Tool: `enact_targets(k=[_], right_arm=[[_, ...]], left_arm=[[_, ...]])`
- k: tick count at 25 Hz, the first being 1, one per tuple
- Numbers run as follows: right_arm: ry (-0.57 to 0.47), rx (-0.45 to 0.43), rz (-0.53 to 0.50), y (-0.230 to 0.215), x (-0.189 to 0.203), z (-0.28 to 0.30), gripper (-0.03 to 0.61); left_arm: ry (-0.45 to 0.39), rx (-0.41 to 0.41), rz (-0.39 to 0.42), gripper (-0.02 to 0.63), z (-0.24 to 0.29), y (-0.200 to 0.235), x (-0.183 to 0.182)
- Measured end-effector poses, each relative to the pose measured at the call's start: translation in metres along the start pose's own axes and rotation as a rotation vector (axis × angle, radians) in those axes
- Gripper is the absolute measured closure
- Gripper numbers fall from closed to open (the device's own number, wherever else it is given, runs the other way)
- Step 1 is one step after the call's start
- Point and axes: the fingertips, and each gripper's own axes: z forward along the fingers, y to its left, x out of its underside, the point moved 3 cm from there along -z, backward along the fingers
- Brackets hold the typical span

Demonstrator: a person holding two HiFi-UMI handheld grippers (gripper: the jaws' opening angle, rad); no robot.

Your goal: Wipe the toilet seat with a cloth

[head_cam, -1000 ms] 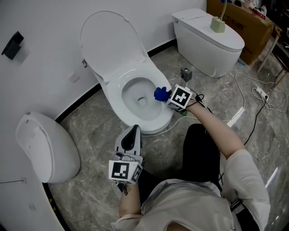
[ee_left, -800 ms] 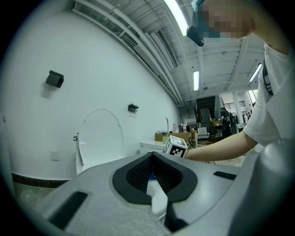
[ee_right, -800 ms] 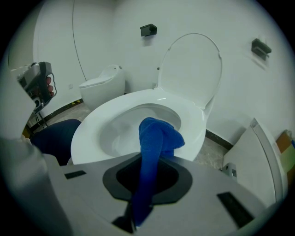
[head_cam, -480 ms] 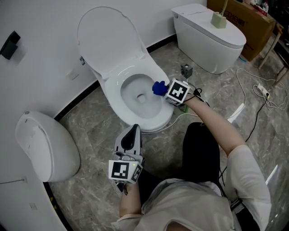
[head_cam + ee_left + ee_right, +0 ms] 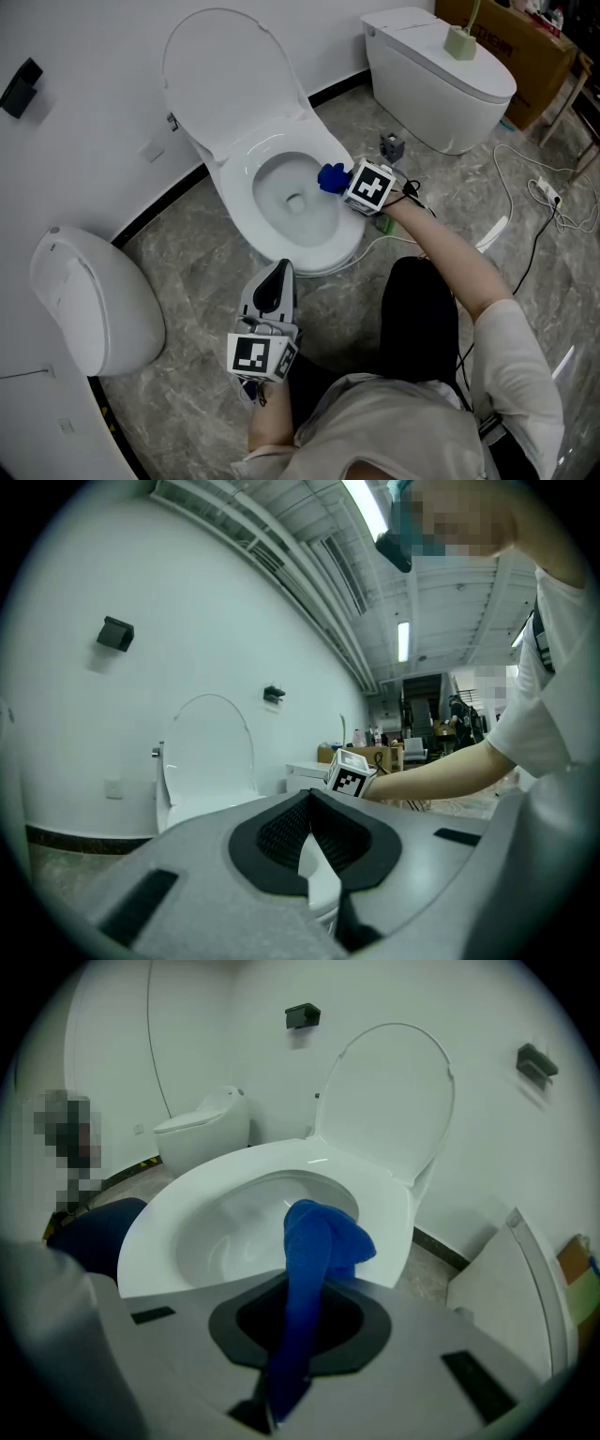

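On a grey marbled floor [image 5: 187, 234], beside a rounded white fixture [image 5: 89, 300] at 9 o'clock of the head view, a person is cleaning a showroom toilet with two hand-held tools. The left claw [image 5: 279, 272] is hanging idle at 6 o'clock of the bowl. Its ribbed black pads are drawn together on nothing in its own view [image 5: 310, 797].

Ahead of it, the toilet seat [image 5: 349, 232] is lying down as a glossy, hard white oval ring, with its lid [image 5: 230, 70] standing upright against the wall. At about 2 o'clock on that ring, the cloth [image 5: 330, 176] is sitting on the inner edge as a bunched blue wad. It looks to be touching the seat, though the contact itself is not showing plainly.

The right claw [image 5: 345, 185] is gripping the cloth by a twisted tail. In its own view the jaws [image 5: 309, 1283] are pinching the cloth [image 5: 319, 1232] and leaving the knotted head free beyond the tips.

The cloth is likely soft, light and limp, so a hold close behind the wad should be giving the firmest wipe. The glazed seat [image 5: 394, 1213] is probably slick and rigid, so the cloth should be gliding on it, not catching.

At 1 o'clock a second toilet [image 5: 441, 75] is standing closed.
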Motion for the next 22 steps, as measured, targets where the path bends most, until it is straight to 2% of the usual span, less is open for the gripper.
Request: enact_targets(k=[22], right_arm=[[-0.003, 0.058, -0.074, -0.018, -0.022, 0.022, 0.543]], left_arm=[[0.024, -0.058, -0.059, 0.606, -0.005, 0.021, 0.024]])
